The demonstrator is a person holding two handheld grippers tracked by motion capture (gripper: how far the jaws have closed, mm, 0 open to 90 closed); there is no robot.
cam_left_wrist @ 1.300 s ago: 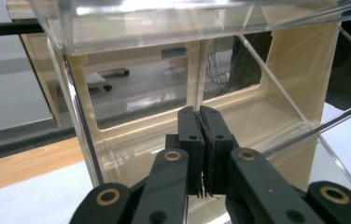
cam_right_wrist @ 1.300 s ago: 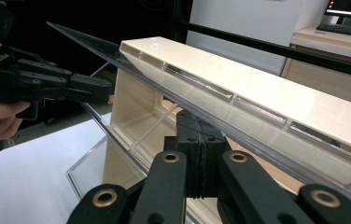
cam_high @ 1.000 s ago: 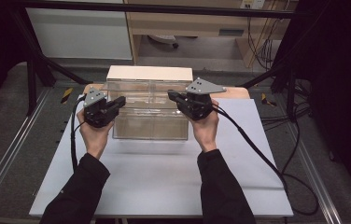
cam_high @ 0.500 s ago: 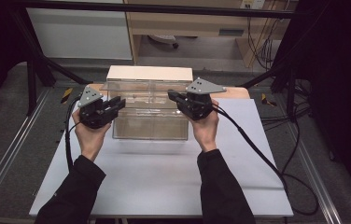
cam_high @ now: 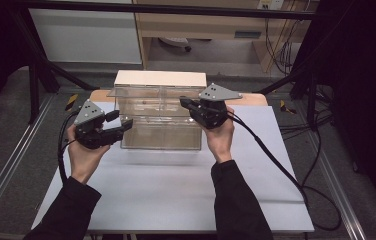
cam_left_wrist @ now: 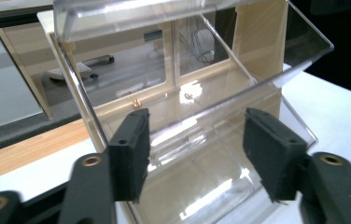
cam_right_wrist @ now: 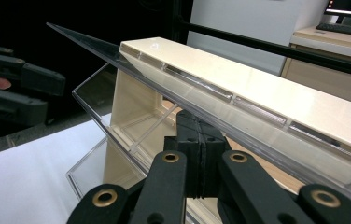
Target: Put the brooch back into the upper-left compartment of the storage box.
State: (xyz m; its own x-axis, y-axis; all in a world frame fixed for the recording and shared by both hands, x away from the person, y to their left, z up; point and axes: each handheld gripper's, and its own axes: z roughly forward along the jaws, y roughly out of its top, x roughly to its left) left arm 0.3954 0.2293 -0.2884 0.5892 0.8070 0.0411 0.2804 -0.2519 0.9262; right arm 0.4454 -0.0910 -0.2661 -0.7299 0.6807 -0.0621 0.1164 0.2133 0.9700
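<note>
- A clear acrylic two-tier bin with a cream frame (cam_high: 158, 117) stands on the white sheet-covered worktop (cam_high: 176, 190), at its far middle; it serves as the landmark here.
- The left tongs (cam_high: 121, 121) sit just off the bin's left front corner. Their jaws have just been opening and now stand spread, with nothing pressed between the pads.
- In the left gripper view, the same left tongs (cam_left_wrist: 194, 154) frame the bin's tilted clear front flap (cam_left_wrist: 211, 140). The flap lies beyond the pads; whether its edge reaches between them is hard to tell through the glare.
- The right tongs (cam_high: 185, 102) reach in at the bin's upper right front, jaws pressed together.
- In the right gripper view, the right tongs (cam_right_wrist: 201, 154) sit under the slanted clear upper lid (cam_right_wrist: 201, 100), pads flat against each other. I cannot tell whether a thin edge of plastic is caught between them, as the lid crosses in front of the tips.
- Two small specks, one coppery (cam_left_wrist: 136, 102) and one pale (cam_left_wrist: 188, 96), lie inside the bin on its cream floor; too small to identify.
- The bin's lower tray is cut off by the bottom edge of the left gripper view.
- Beyond the bin, a pale wooden cabinet (cam_high: 216, 25) stands partly cut off by the top edge of the high view.
- The person's dark sleeves (cam_high: 236, 205) run out of the bottom edge.
</note>
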